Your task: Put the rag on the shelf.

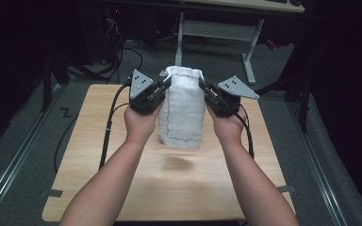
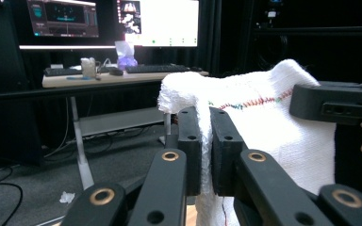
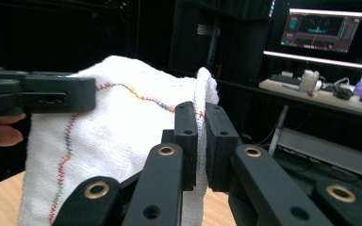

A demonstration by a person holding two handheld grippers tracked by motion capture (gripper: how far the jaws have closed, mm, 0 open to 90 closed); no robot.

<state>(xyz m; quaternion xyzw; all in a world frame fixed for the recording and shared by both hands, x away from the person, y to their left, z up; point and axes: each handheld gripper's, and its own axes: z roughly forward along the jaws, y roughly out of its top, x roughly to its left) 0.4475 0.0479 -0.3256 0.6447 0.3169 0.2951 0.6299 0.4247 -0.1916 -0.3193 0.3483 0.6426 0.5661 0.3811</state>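
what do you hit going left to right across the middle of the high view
left claw's cable → left claw → white cloth → right claw → right claw's cable, all above the wooden table

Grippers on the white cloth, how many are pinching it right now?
2. The left gripper is shut on the white cloth at its upper left edge; the right gripper is shut on its upper right edge. The cloth hangs between them above the wooden table.
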